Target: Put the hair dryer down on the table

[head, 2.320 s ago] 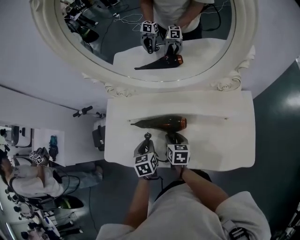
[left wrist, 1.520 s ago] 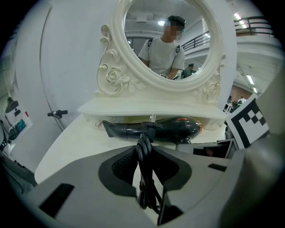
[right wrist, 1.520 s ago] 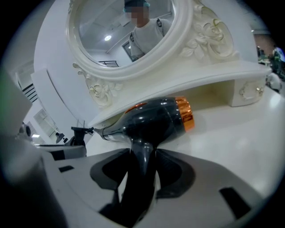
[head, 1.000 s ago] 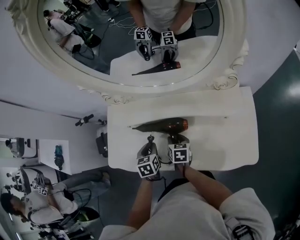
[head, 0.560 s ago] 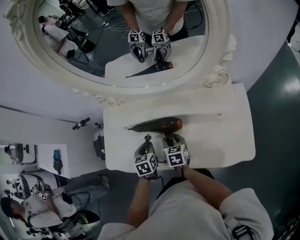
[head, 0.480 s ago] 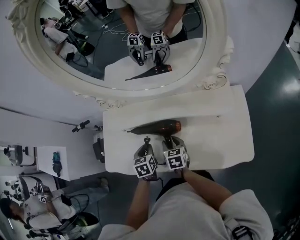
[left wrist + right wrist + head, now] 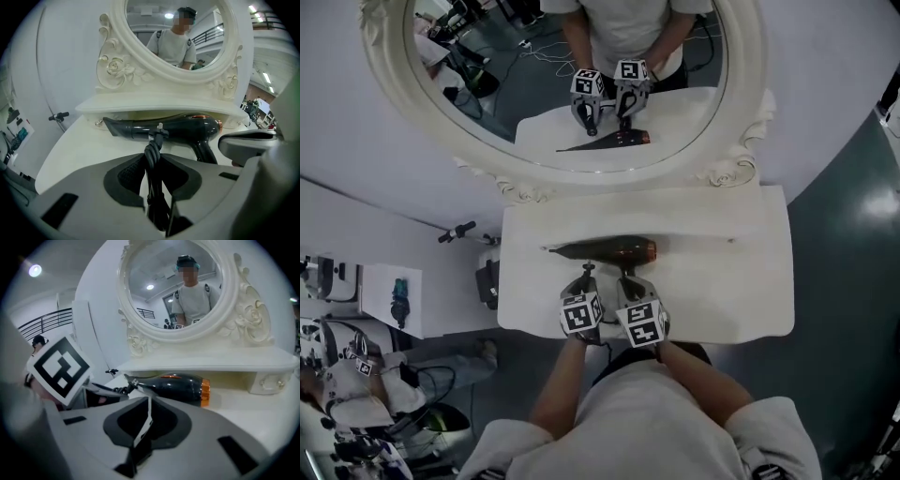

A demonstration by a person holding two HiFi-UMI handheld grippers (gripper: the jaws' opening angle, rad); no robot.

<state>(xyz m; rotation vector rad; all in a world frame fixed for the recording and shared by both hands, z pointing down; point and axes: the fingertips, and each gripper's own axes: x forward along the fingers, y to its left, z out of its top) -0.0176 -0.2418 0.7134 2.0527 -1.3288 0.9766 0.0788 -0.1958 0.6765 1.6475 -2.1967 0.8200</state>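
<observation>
Since the earlier look the right claw (image 7: pixel 629 283) has come off the dryer's handle and drawn back toward the near edge of the table (image 7: pixel 727 291). Its jaws have just been closing, with nothing between them. The dryer itself has not shifted.

Left claw (image 7: pixel 152 177): pads clamped on the bundled black cord (image 7: pixel 153 150), which stands up out of the jaws with its end poking above. The cord is soft and limp. Fine to pinch, no good for carrying the body.

Hair dryer (image 7: pixel 605 249): lies on its side on the tabletop, just in front of the shelf (image 7: pixel 140 107) below the mirror (image 7: pixel 748 103). Nozzle (image 7: pixel 558 249) points left, orange-ringed back end sits to the right, handle (image 7: pixel 203 151) points toward me. It rests on the table, and neither claw holds anything of it but the cord.
- Shell is hard, glossy plastic. I judge it slippery under the pads and heavier at the rear, where the motor would sit.
- The nozzle tapers, so poor purchase there.
- The handle is the place to take it, close up under the body so the weight doesn't swing.

Right claw: shut and empty, level with the left one and just short of the handle. Not touching the dryer, so far as I can see.

Judgement: the dryer is down. What remains is letting the cord go gently so it doesn't tug the body.
</observation>
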